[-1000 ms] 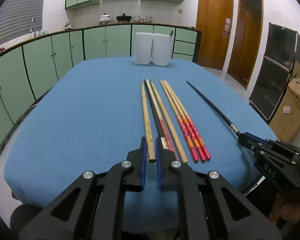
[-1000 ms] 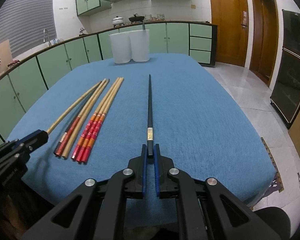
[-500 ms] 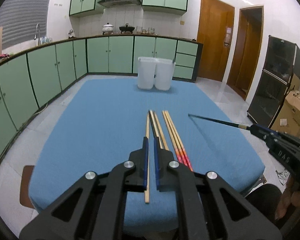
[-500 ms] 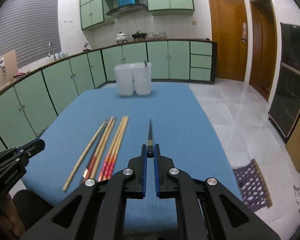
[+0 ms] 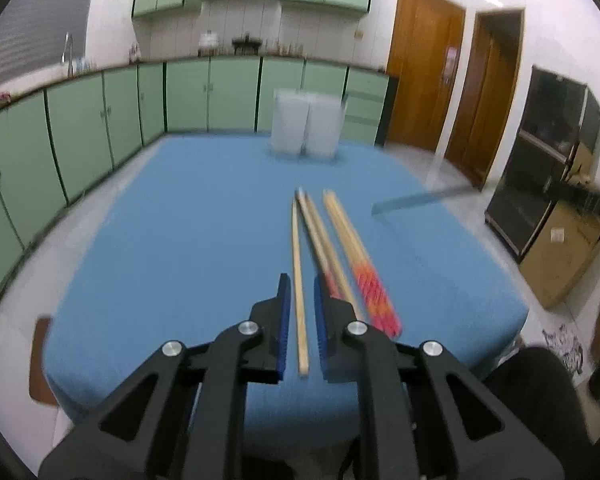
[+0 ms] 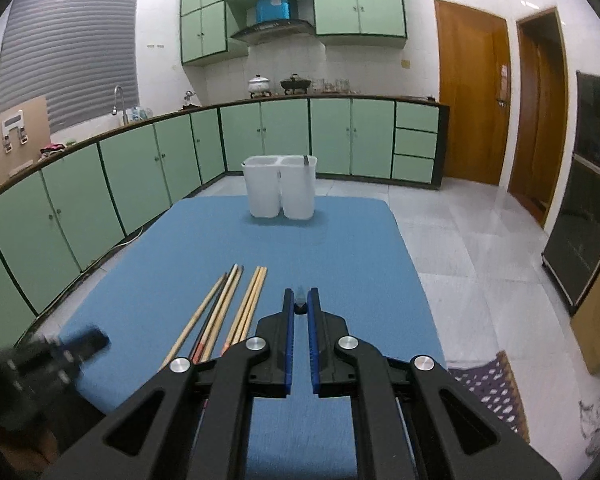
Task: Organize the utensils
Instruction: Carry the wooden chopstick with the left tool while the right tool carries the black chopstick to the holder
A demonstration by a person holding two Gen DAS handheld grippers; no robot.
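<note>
Several chopsticks lie side by side on the blue tablecloth (image 5: 180,240): a pale wooden chopstick (image 5: 296,240), a mixed pair (image 5: 320,240) and a red-patterned pair (image 5: 374,292). My left gripper (image 5: 301,280) hovers above the pale chopstick's near end. Its jaws are opening, and the stick shows in the gap untouched. In the right wrist view this left gripper (image 6: 80,344) is a blur left of the row. My right gripper (image 6: 300,292) is shut on a black chopstick (image 5: 420,200), held in the air. A white two-cup holder (image 6: 280,188) stands at the table's far end.
Green cabinets (image 6: 140,184) run along the left and back walls. To the right are tiled floor, a cardboard box (image 5: 560,256), a black cabinet (image 6: 584,216) and a patterned rug (image 6: 488,380). A brown seat (image 5: 40,360) sits by the table's near left corner.
The right gripper has lifted the black chopstick off the cloth. The left gripper has risen from the table and its jaws have parted; the pale chopstick lies on the cloth.
</note>
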